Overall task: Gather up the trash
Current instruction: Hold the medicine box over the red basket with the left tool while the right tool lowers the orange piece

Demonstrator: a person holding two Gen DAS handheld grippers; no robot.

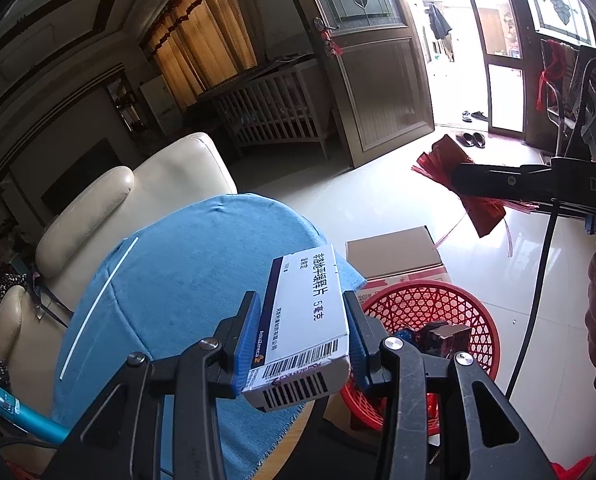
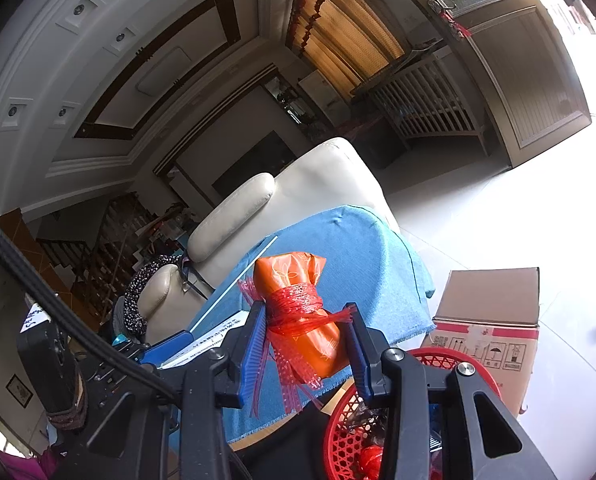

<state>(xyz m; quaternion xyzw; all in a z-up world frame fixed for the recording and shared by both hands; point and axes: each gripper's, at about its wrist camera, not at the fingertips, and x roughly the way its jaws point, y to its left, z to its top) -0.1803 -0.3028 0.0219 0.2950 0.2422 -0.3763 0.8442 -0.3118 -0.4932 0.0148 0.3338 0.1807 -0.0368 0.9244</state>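
Above one red basket [image 1: 437,312], two claws hold one item each.

The left gripper [image 1: 303,334] pointed down a bit, and its two blue pads [image 1: 246,344] squeezed a white box [image 1: 305,312] from both sides. The right gripper [image 2: 305,340] was tipped down a little less, and its pads [image 2: 254,354] pinched an orange packet [image 2: 301,304] wrapped in red net. Seen from the left one, the right gripper reached in from the far right.
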